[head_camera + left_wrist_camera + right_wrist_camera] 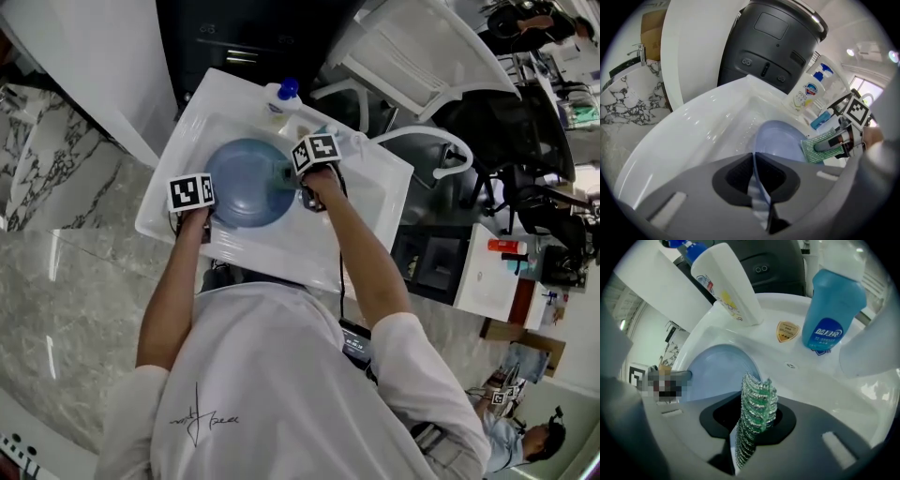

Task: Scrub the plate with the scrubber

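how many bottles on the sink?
2. A white bottle with a blue cap stands on the sink back ledge; a blue bottle stands to its right in the right gripper view. More may be hidden.

the plate [246, 183] is seen as smooth pale blue plastic with a soft sheen. the scrubber [757, 408] is woven of rough green mesh shot with glittering threads. the sink [693, 126] is finished in glossy white. matt grey plastic is shown on the left hand-held gripper [757, 173] and the right hand-held gripper [750, 423], with black ribbed pads [736, 176] set inside. the white bottle [729, 284] and the blue bottle [829, 310] are formed of smooth plastic. the floor [84, 291] is laid in polished, veined stone.
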`<state>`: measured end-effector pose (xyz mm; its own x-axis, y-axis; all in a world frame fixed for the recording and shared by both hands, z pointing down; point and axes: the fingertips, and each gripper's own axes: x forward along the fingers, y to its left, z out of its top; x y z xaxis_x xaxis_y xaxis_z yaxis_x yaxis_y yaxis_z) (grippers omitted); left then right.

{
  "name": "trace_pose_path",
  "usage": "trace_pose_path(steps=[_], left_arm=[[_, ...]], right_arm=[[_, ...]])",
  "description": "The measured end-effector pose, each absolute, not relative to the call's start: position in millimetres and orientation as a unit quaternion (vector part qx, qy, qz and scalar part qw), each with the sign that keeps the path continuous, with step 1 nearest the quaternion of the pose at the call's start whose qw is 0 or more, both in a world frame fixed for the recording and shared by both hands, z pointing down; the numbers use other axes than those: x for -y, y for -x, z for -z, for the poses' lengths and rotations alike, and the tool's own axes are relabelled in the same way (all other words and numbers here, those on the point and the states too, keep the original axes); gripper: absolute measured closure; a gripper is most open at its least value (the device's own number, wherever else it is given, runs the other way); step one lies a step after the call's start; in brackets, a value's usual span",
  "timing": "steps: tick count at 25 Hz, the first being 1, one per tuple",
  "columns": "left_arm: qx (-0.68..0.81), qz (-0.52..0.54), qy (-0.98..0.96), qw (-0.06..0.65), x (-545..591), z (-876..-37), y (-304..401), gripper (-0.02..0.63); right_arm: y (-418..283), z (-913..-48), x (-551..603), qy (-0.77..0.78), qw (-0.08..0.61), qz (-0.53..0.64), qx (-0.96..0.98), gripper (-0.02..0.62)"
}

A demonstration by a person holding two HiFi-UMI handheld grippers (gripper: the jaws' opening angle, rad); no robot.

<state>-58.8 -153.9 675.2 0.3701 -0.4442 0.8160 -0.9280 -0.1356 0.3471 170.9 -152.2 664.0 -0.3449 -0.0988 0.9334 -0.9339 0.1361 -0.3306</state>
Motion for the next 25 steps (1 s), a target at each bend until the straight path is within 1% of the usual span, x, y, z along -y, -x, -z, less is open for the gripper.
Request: trace_pose_path(steps=[3,7,9,15,25], left_arm=[[0.491,-0.278,-0.701,0.436,155.3,-672.8,60.6,0.537],[0.491,-0.284,-0.700,0.433,149.9,-674.3,59.5,0.537],[0.491,-0.284,-0.701,0.432,150.6,-673.6,59.2,0.537],[0.492,-0.283,-0.701,0.431,151.3,-672.7,59.1,0.537],[0.491,-0.282,-0.701,0.433,149.8,-672.6,56.6,0.537]], right_arm=[[-176.3,-657.0,153.2,-0.401,0.437,-0.477,0.649,0.531],[-174.5,-645.3,148.5,-0.390,0.446,-0.451,0.668,0.531],[-166.3,-636.2,152.0,-0.381,0.436,-0.447,0.682,0.532],[-127.6,-605.7,160.1,-0.346,0.372,-0.477,0.717,0.532],[-78.3,-604.7,154.6,-0.303,0.328,-0.523,0.726,0.531]])
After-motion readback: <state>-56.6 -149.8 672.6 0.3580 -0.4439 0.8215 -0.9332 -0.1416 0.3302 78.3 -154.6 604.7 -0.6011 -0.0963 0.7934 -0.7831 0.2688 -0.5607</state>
